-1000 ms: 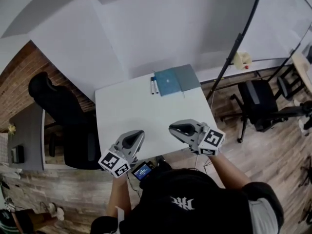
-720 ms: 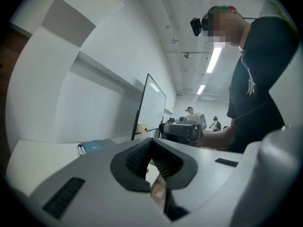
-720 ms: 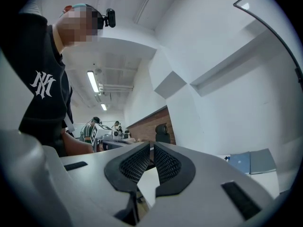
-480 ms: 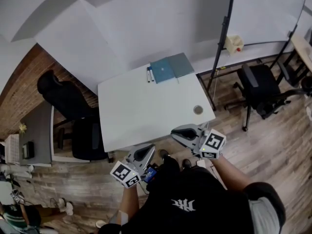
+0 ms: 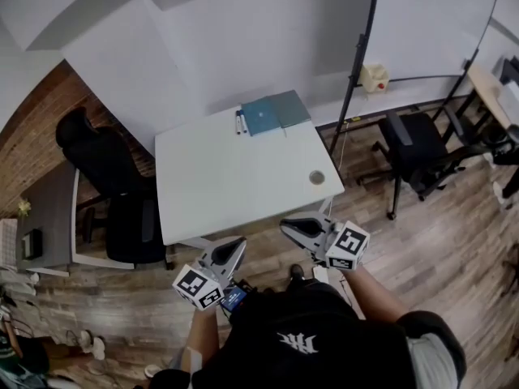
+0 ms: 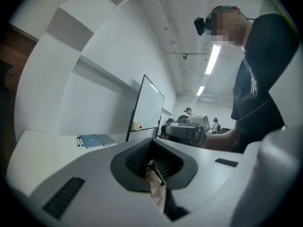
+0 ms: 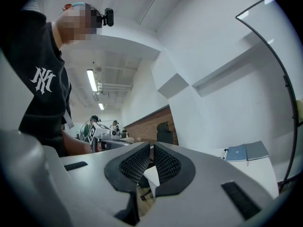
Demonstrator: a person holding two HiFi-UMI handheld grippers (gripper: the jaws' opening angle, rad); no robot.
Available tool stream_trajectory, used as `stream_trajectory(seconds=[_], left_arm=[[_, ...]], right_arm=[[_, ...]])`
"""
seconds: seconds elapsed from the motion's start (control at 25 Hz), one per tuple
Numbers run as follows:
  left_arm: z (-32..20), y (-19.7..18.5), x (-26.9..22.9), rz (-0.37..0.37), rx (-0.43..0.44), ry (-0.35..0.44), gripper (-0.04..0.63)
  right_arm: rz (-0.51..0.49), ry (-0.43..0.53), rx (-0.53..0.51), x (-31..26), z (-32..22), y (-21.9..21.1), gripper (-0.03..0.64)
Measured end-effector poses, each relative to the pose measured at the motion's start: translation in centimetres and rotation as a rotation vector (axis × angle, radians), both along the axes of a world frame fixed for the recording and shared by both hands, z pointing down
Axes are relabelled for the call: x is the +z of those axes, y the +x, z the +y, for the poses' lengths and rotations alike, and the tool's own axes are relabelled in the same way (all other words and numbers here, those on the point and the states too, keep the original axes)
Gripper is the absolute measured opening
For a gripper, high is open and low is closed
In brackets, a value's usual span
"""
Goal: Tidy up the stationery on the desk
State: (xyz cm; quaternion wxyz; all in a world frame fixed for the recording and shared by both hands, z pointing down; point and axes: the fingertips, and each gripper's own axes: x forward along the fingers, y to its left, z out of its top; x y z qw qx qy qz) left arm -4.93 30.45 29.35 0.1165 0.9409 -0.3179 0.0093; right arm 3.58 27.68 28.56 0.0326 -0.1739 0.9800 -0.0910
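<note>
Head view: teal notebook (image 5: 261,117) and two dark pens (image 5: 240,122), lying near-to-far at the white table's (image 5: 227,177) far edge, well beyond left claw (image 5: 235,245) and right claw (image 5: 288,225), both closed together and empty.

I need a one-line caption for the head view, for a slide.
Head view: left gripper and right gripper, both shut and empty, short of a desk with notebooks and pens.

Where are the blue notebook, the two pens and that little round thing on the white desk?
Blue notebook (image 5: 261,117), head view, middle of its cover.
Pens (image 5: 239,122), head view, mid-length of one of the pair.
Round thing (image 5: 317,177), head view, its centre.
</note>
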Motion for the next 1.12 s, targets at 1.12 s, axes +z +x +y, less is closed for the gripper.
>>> stream_trajectory(seconds=[1.12], left_arm=[[6.1, -7.4, 2.6, 0.065, 0.068, -0.049, 0.003]], right_arm=[[0.08, -0.04, 0.04, 2.2, 7.6, -6.8, 0.046]])
